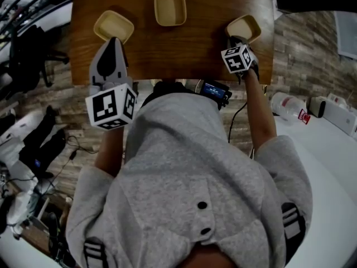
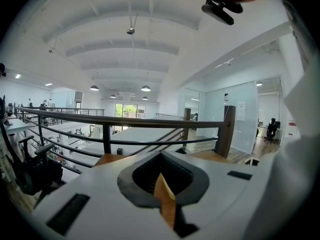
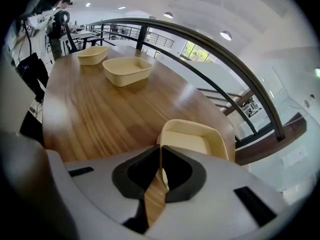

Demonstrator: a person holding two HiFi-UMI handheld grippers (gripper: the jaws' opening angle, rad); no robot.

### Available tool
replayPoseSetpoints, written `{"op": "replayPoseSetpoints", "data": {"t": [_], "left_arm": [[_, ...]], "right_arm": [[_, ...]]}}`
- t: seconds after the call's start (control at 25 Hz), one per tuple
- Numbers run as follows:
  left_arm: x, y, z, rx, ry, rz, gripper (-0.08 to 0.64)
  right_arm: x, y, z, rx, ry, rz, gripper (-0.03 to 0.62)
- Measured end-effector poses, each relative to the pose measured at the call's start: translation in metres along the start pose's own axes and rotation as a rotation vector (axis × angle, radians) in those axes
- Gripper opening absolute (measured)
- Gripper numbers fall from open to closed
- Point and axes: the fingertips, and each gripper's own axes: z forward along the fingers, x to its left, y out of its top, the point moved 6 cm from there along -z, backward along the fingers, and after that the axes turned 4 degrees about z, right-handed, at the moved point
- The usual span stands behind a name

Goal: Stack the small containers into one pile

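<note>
Three shallow cream containers lie on the wooden table [image 1: 206, 43]: a left one [image 1: 113, 25], a middle one [image 1: 170, 7] and a right one [image 1: 244, 28]. My right gripper [image 1: 235, 41] points steeply down at the right container's near rim. In the right gripper view the right gripper [image 3: 160, 156] is shut on that thin cream rim, with the right container [image 3: 197, 140] just beyond. The middle container [image 3: 127, 70] and the left container [image 3: 92, 55] lie farther off. My left gripper [image 1: 114, 40] hovers just short of the left container. The left gripper [image 2: 161, 176] is shut with nothing in it and points out over the railing.
A dark railing [image 3: 200, 39] runs along the table's far side, with an open hall beyond it. The right container lies close to the table's right edge. A black device [image 1: 215, 90] hangs below the table's near edge. A white surface with a bottle [image 1: 287, 106] stands at the right.
</note>
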Motion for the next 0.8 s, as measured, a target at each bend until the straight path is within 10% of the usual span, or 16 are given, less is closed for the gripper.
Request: {"op": "replayPoseSetpoints", "data": {"t": [0.8], "left_arm": [[0.014,0.000,-0.020,-0.026,0.055,-0.021,0.012]], "right_arm": [[0.024,0.086,-0.023,-0.156,0.053,-0.189,0.031]]}}
